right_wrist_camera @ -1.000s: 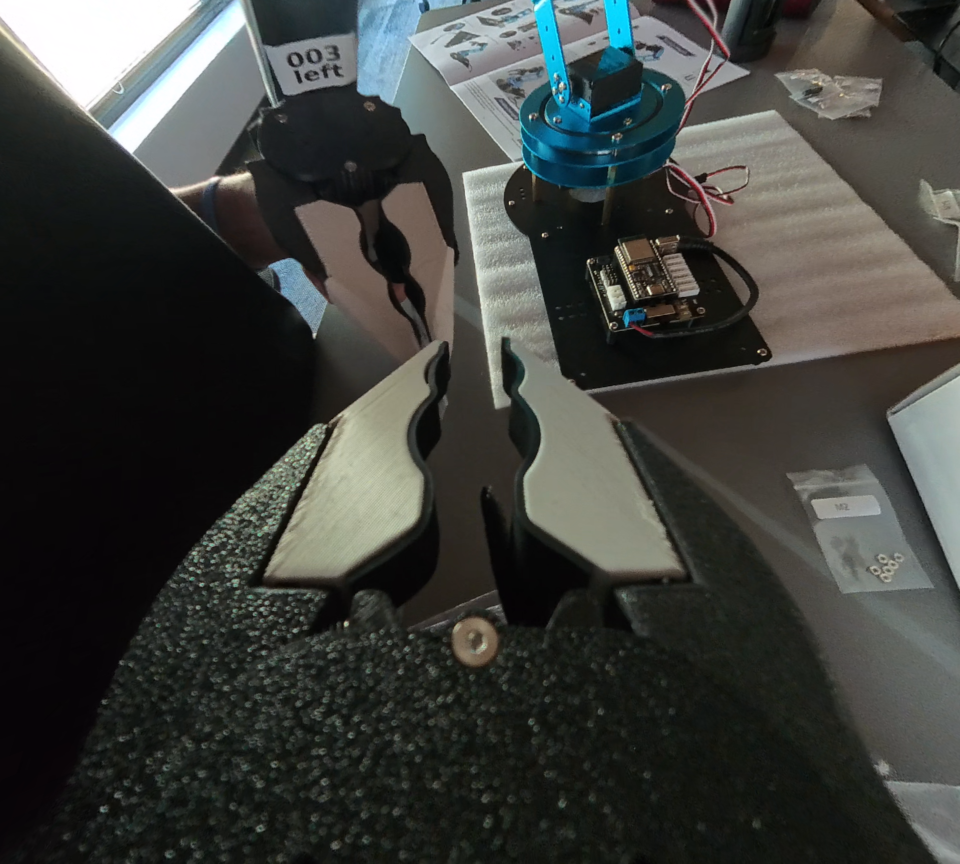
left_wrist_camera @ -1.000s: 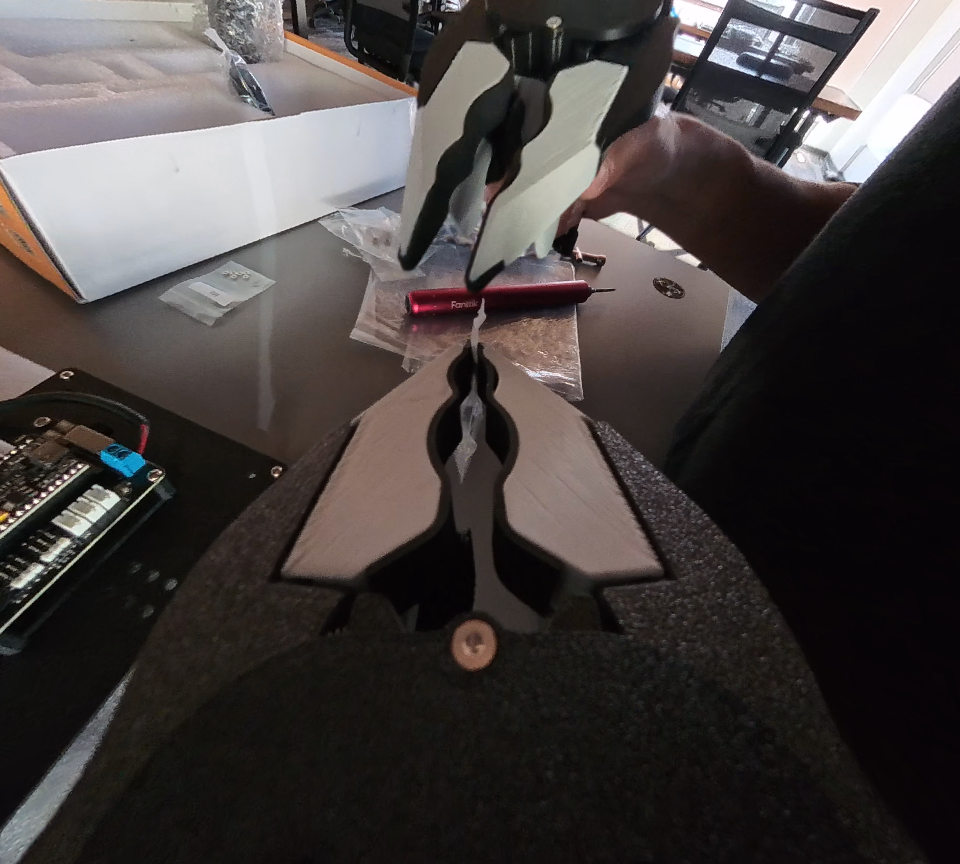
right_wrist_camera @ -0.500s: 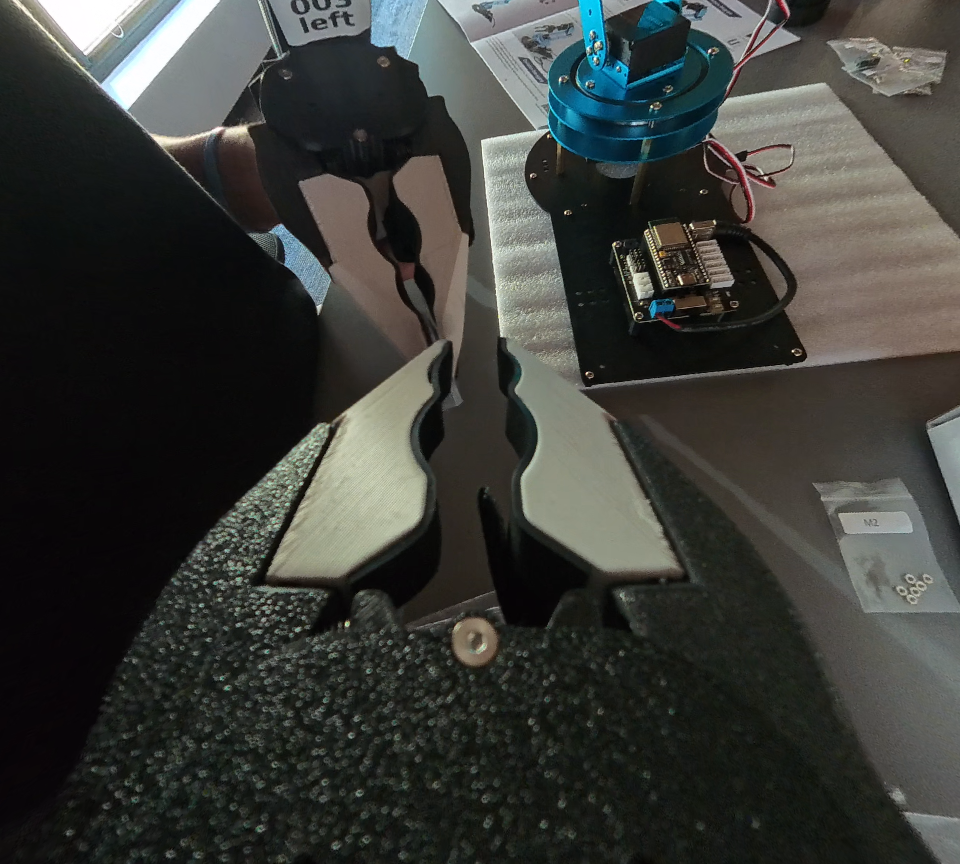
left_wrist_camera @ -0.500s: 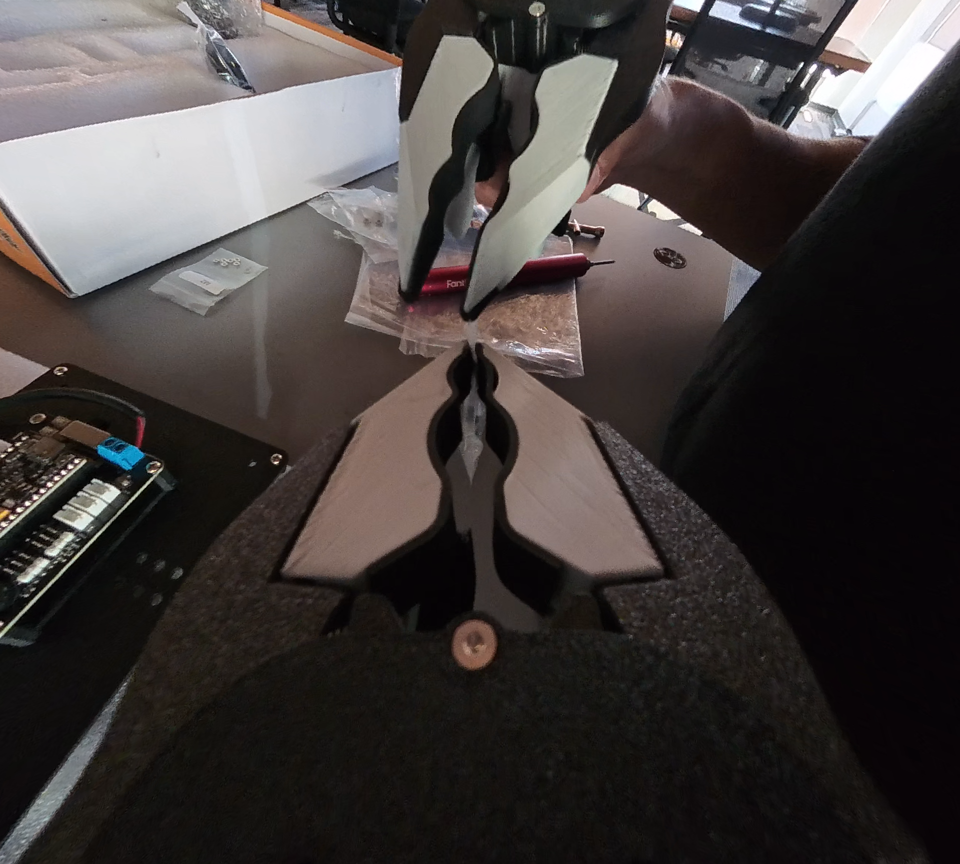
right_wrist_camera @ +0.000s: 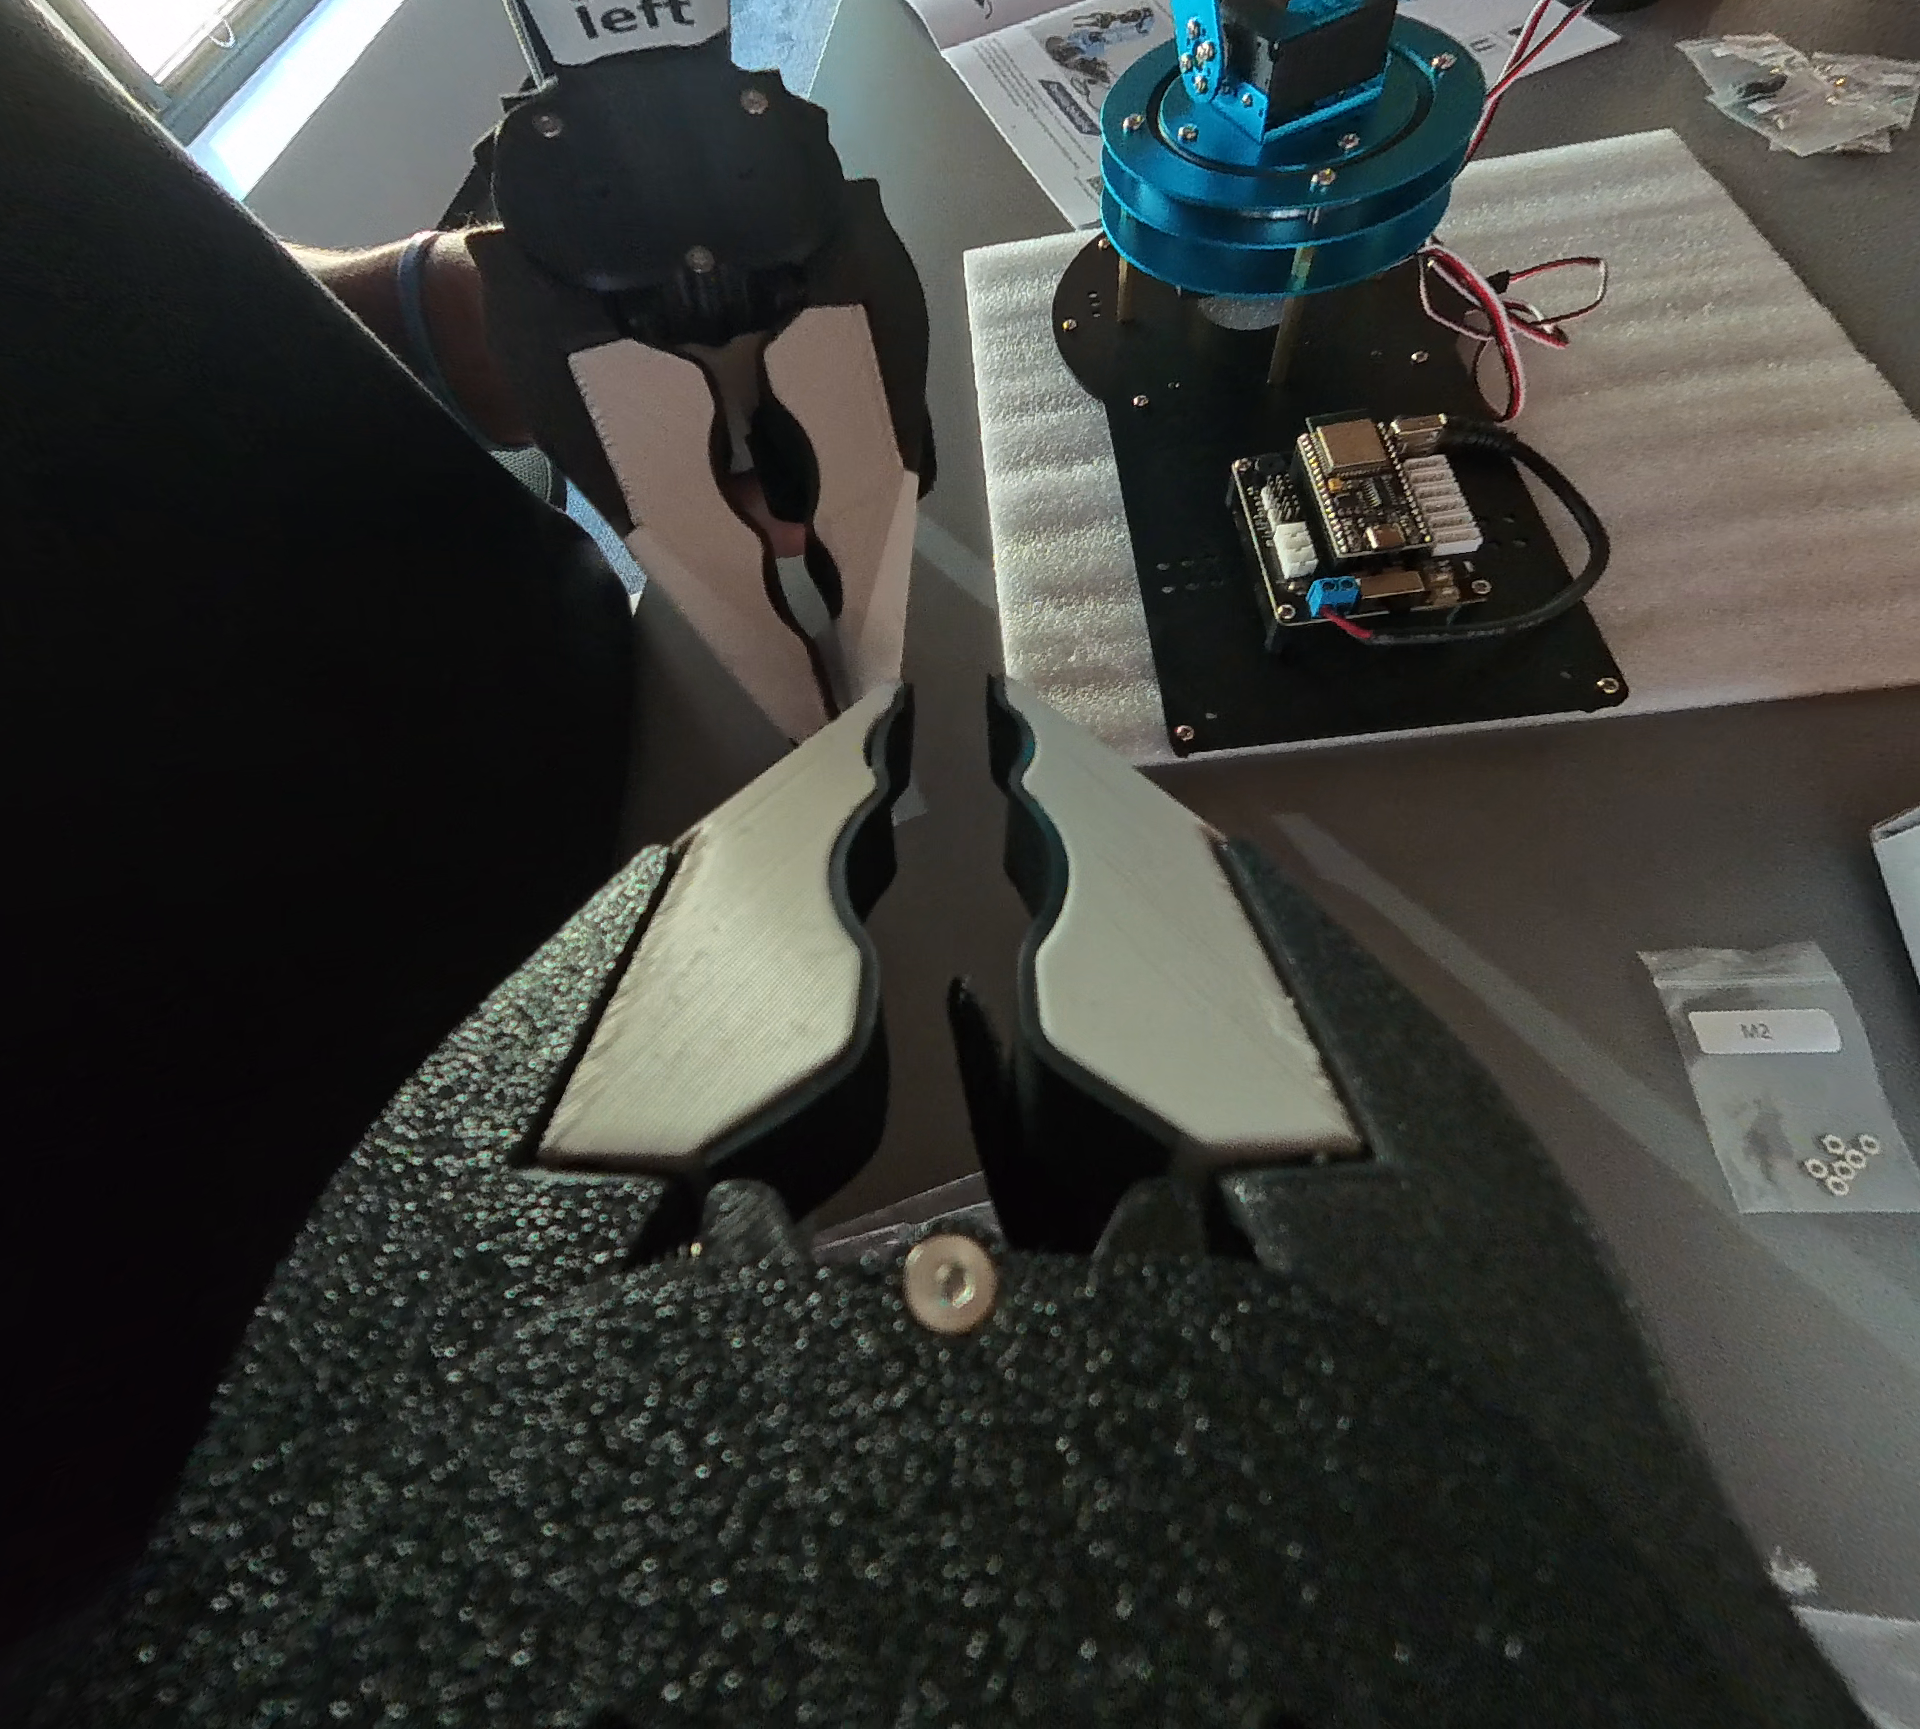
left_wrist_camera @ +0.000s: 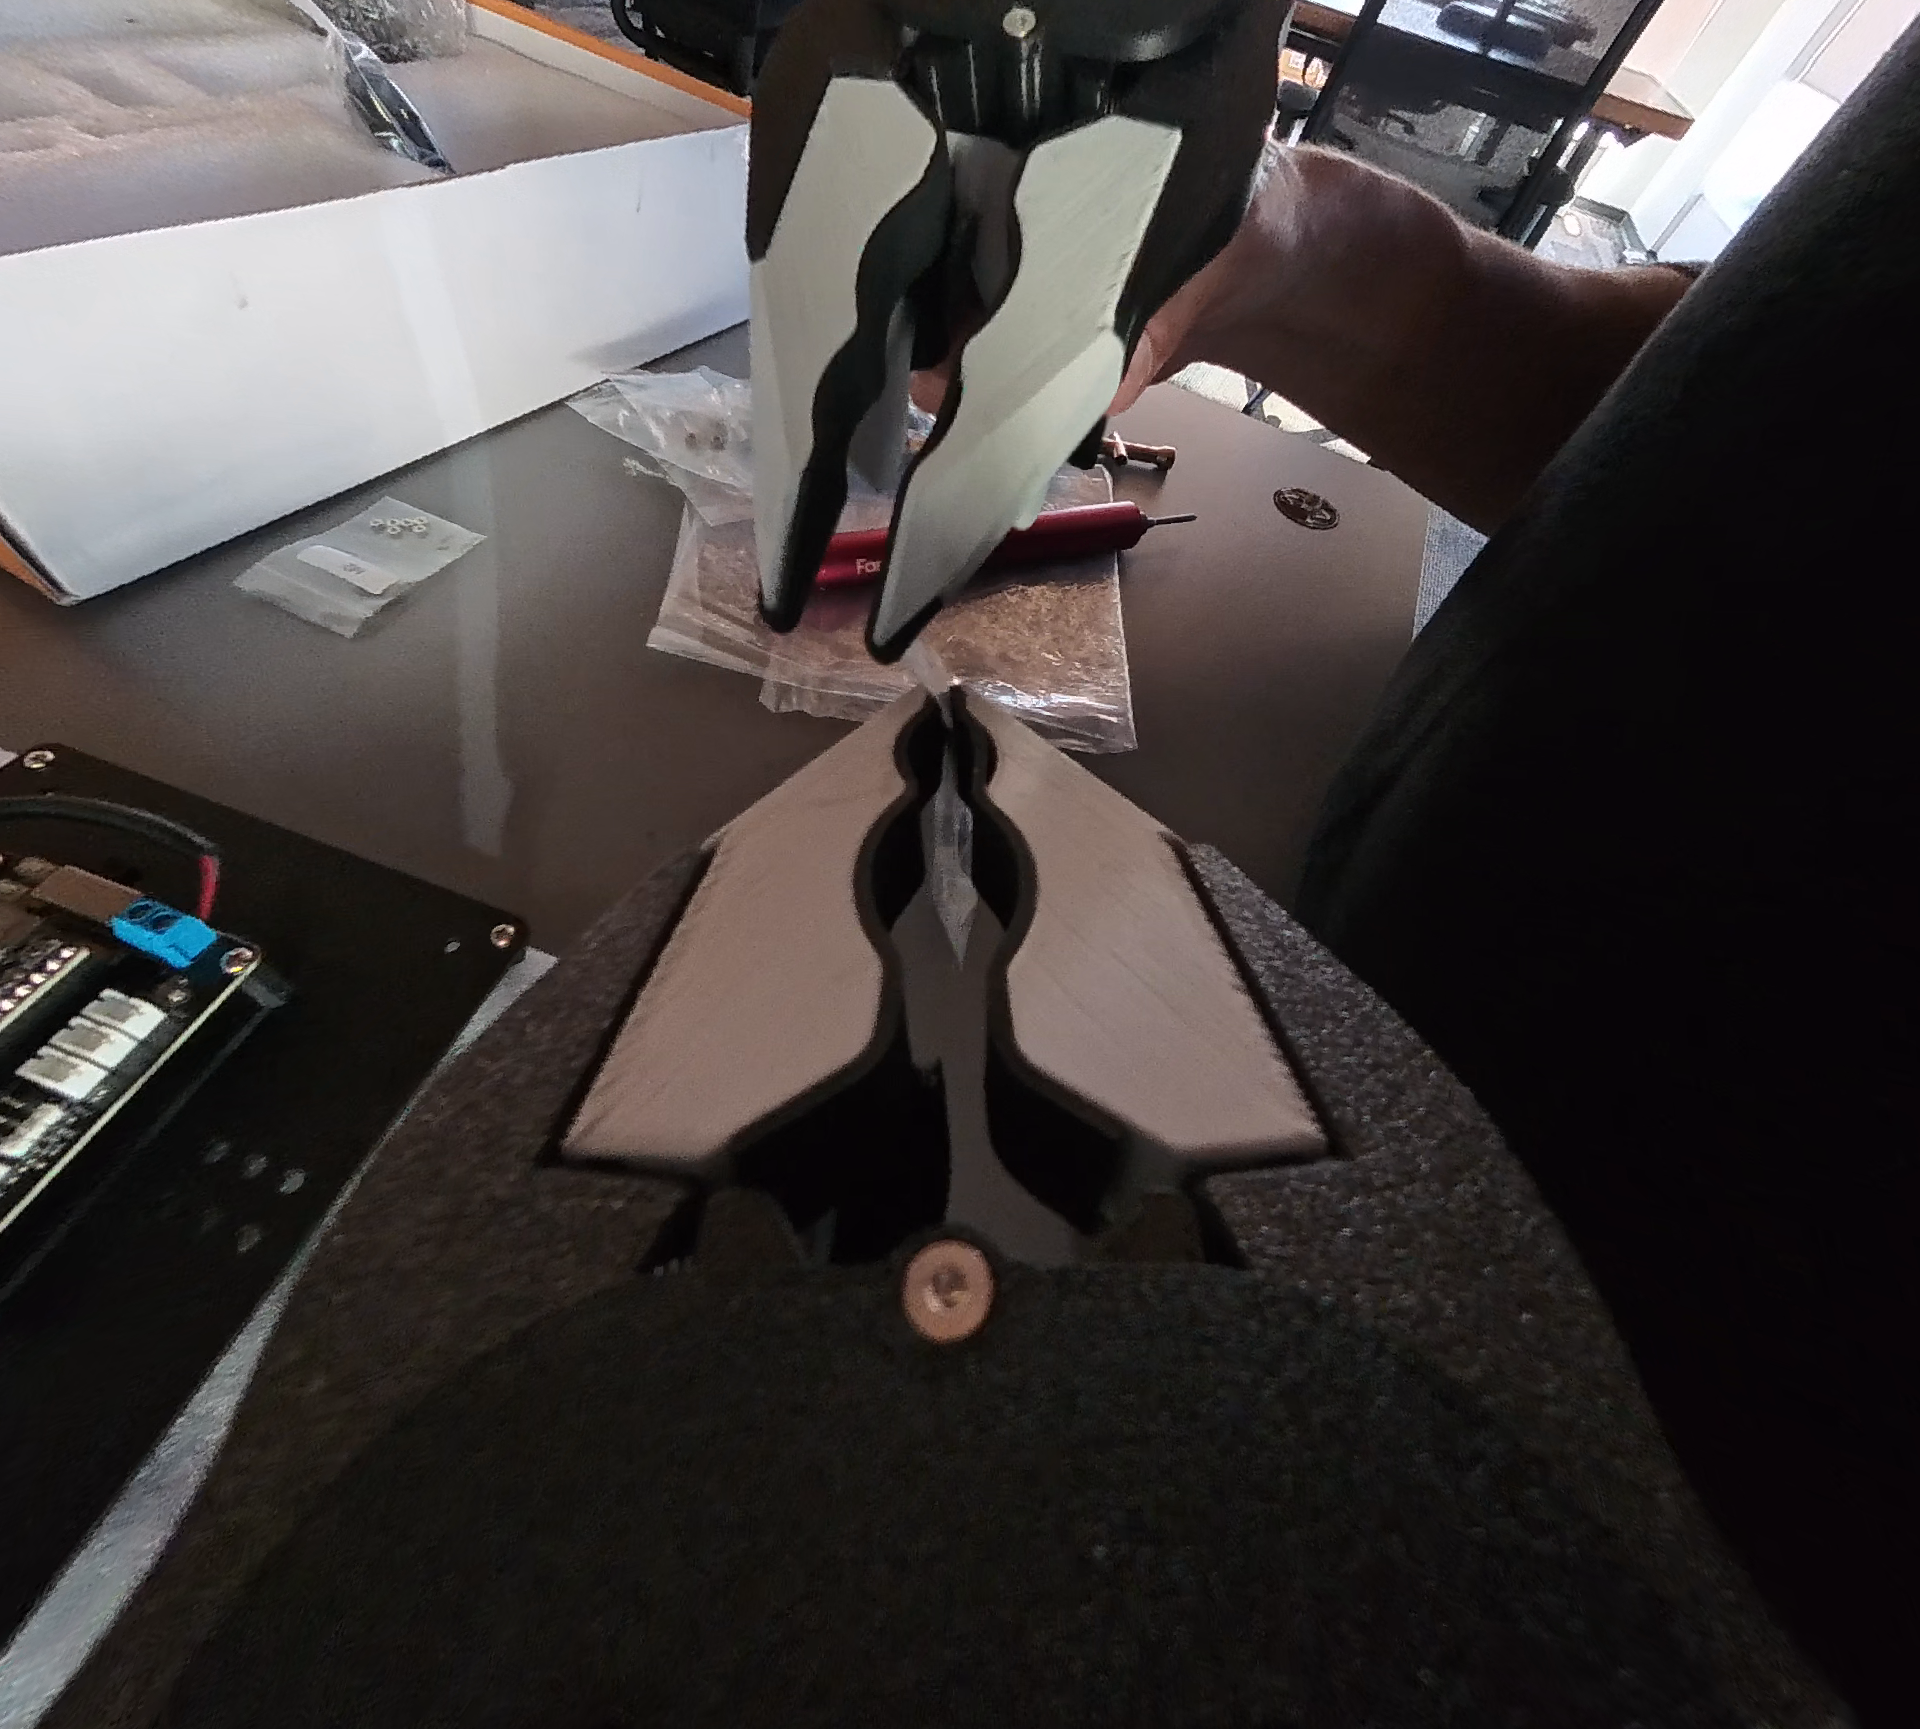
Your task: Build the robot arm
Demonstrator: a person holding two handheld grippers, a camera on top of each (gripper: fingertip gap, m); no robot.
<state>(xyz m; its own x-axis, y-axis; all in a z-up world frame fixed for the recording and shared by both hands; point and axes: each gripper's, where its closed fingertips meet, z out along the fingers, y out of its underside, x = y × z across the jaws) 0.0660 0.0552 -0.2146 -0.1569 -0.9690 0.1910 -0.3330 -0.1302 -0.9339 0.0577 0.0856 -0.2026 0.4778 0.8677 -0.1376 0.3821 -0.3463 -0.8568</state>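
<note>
Now the parted right claw (left_wrist_camera: pixel 831 635) sits nearer the left claw (left_wrist_camera: pixel 948 711) pinching a clear bag (left_wrist_camera: pixel 951 858).

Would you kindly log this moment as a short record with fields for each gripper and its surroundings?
left gripper: shut on a clear plastic strip
right gripper: open, empty, tips close to the left gripper's
under the right gripper: red screwdriver on a plastic bag
beside the left gripper: circuit board on a black plate

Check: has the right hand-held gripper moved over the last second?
Yes. In the left wrist view the right hand-held gripper has come down and nearer: its tips now overlap the red screwdriver and the clear bag under it.
</note>
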